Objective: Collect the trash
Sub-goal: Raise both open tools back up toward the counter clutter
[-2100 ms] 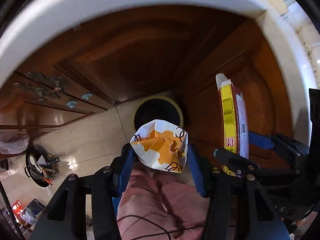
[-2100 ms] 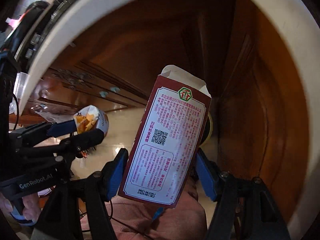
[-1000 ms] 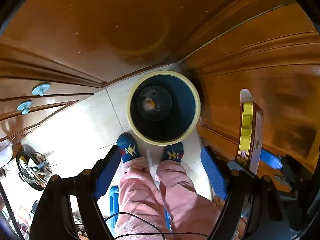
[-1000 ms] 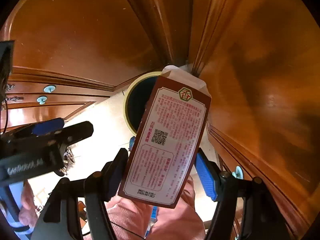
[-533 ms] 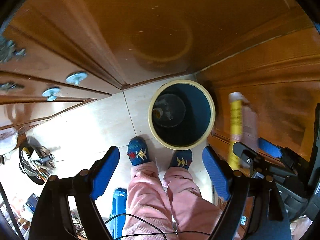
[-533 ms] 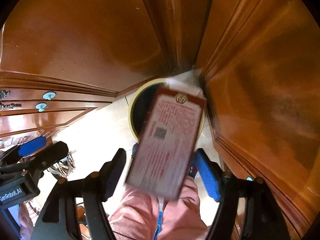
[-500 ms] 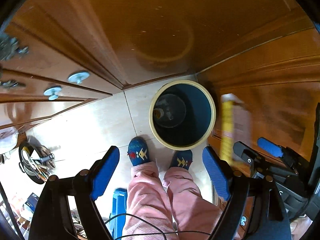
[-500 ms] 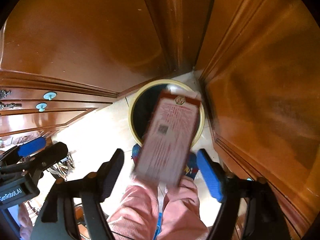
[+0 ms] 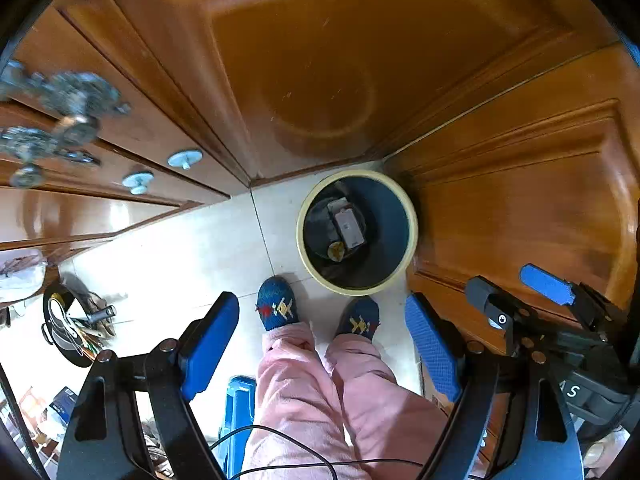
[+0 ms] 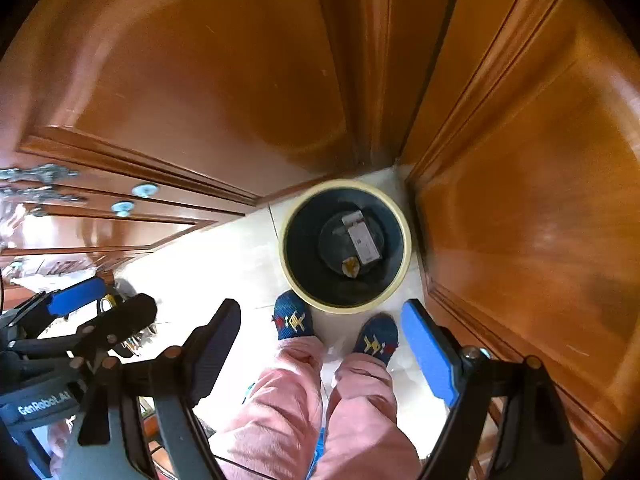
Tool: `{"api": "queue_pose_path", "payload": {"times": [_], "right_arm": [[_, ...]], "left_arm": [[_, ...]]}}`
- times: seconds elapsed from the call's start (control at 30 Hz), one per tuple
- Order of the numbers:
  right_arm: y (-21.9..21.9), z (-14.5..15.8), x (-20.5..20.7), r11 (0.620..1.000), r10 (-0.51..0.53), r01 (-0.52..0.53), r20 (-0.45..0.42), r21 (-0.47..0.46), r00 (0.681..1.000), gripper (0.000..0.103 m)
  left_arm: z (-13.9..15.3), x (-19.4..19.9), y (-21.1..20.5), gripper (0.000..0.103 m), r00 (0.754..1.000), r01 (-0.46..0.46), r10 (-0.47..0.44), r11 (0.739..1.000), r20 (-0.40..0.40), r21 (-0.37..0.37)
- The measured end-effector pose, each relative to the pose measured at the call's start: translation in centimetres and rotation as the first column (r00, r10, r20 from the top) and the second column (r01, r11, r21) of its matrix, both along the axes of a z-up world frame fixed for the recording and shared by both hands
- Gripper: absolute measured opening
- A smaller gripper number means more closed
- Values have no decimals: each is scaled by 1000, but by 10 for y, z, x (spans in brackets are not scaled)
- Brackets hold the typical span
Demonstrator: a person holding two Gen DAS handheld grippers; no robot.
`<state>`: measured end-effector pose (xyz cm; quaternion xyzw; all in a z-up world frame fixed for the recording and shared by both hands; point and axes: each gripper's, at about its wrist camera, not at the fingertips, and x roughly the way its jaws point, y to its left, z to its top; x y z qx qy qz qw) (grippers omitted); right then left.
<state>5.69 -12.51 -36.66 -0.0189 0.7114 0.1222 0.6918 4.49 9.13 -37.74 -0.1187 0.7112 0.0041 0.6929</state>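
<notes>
A dark blue bin with a cream rim (image 9: 299, 236) (image 10: 281, 240) stands on the tiled floor in the corner of the wooden cabinets. At its bottom lie a red-and-white carton (image 9: 349, 229) (image 10: 362, 240) and a crumpled orange-and-white paper (image 9: 336, 250) (image 10: 351, 267). My left gripper (image 9: 320, 320) (image 10: 106, 308) hangs high above the floor, pointing down, open and empty. My right gripper (image 10: 320, 316) (image 9: 516, 290) hangs beside it over the bin's near side. Its jaws are opening and nothing is between them.
A person's blue slippers (image 9: 276, 304) and pink trouser legs (image 10: 288, 400) stand just in front of the bin. Wooden cabinet doors (image 10: 520, 200) close in behind and to the right. Drawers with round knobs (image 9: 184, 158) are at left. A black pan of tools (image 9: 68, 332) sits on the floor.
The carton has left my right gripper and fallen into the bin beside the crumpled paper. Both grippers have risen, so the bin looks smaller.
</notes>
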Motion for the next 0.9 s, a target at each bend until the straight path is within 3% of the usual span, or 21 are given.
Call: {"api": "queue_pose_path", "payload": {"times": [0.23, 0.37, 0.57, 0.9], "right_arm": [[-1, 81, -3, 998, 33, -38, 107, 44, 994, 83], [-4, 130, -3, 995, 52, -66, 176, 76, 983, 83], [-10, 202, -4, 985, 54, -107, 351, 133, 935, 83], [-30, 282, 27, 962, 17, -160, 536, 222, 844, 83]], "left_arm": [[85, -3, -7, 84, 992, -6, 6, 1000, 128, 4], [139, -5, -11, 84, 973, -11, 7, 1000, 229, 16], [224, -7, -20, 84, 918, -15, -9, 998, 397, 59], [307, 7, -46, 87, 829, -17, -54, 992, 556, 122]]}}
